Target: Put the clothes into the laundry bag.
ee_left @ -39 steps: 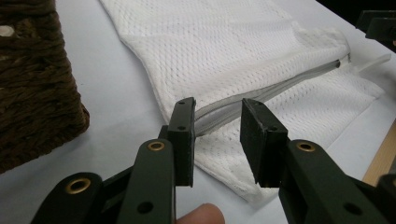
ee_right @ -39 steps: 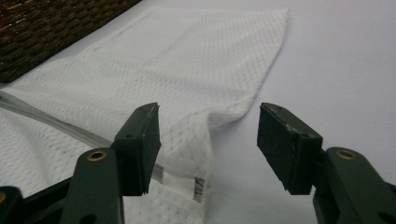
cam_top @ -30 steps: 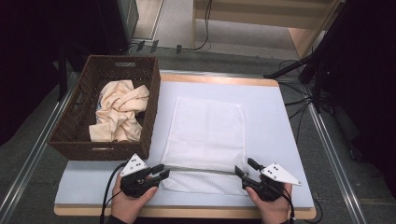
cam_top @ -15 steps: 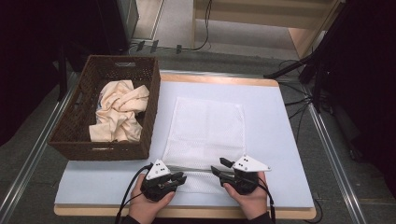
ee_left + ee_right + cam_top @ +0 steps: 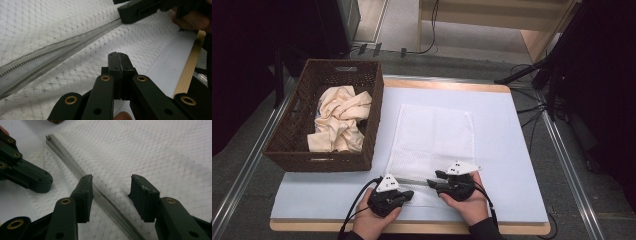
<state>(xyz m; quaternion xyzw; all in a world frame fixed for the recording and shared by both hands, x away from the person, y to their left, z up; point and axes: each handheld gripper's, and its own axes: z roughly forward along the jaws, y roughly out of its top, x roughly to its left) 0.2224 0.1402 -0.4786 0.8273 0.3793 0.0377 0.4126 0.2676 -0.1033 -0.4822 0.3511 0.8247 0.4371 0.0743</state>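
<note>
A white mesh bag lies flat on the pale mat, its grey zipper running along the near end. My left gripper rests at the bag's near left part. In the left gripper view its jaws are pressed shut over the mesh, just below the zipper, with no fabric seen between them. My right gripper is at the zipper's middle. In the right gripper view it stands open, its jaws on either side of the zipper.
A dark wicker basket holding a crumpled cream cloth stands at the left of the mat. The table's wooden front edge runs just behind my hands. Cables and a stand lie on the floor to the right.
Both grippers have slid inward along the bag's near end, from its outer corners towards each other. The bag and basket have not moved.
</note>
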